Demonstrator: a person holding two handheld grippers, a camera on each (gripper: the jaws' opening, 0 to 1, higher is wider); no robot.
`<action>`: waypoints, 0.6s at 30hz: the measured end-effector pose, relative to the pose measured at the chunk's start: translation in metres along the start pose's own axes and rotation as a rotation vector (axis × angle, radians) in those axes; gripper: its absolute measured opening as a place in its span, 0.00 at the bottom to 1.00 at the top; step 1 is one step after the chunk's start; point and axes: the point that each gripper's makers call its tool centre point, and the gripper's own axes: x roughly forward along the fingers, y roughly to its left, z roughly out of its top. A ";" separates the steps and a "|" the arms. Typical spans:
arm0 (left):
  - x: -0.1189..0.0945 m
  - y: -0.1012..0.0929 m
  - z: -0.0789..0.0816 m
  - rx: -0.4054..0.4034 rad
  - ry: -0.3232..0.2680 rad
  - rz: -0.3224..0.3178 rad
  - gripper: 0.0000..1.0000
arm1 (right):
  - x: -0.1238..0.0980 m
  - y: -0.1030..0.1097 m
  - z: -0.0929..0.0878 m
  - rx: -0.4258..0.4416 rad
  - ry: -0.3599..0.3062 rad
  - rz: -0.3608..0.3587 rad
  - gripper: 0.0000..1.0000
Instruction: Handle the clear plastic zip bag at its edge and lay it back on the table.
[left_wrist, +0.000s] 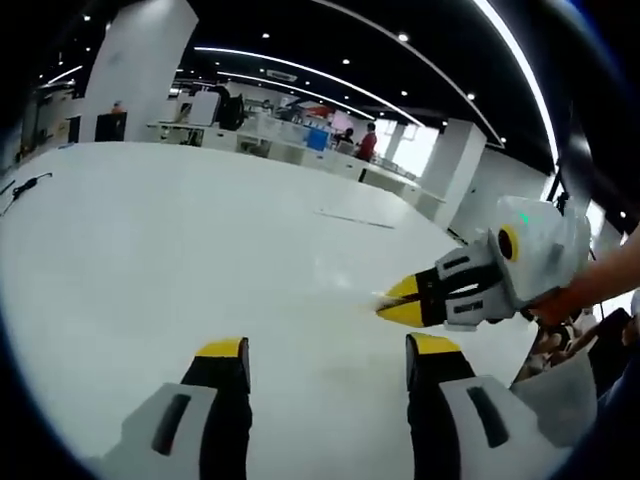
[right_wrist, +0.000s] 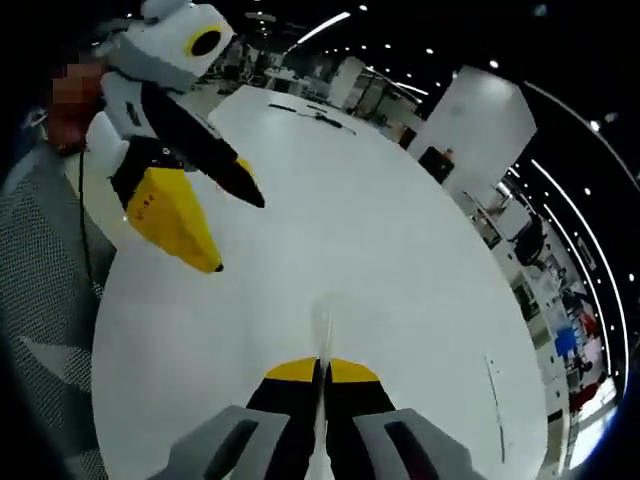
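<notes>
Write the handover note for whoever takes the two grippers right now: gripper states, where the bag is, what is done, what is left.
Right gripper: jaws shut on the edge of the clear zip bag, a thin transparent sheet running forward from the jaws over the white table.
Left gripper: jaws open, holding nothing, above the table; in the right gripper view it sits off to the upper left, apart from the bag.
Done: bag gripped at its edge.
Left: lower it flat onto the table and open the right jaws. Whether the bag already touches the table is hard to tell.

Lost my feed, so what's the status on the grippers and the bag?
Right gripper shut on bag edge, over the table. Left gripper open, holding nothing. Nothing in the way.
</notes>
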 end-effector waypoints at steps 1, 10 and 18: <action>0.002 0.001 0.002 -0.002 -0.004 0.005 0.57 | -0.001 0.003 0.002 -0.010 -0.002 0.003 0.00; 0.020 0.007 0.021 -0.021 -0.023 -0.007 0.56 | -0.006 0.014 0.012 -0.065 -0.020 0.015 0.00; 0.037 0.013 0.044 -0.110 -0.057 -0.021 0.51 | -0.013 0.021 0.016 -0.120 -0.030 0.019 0.00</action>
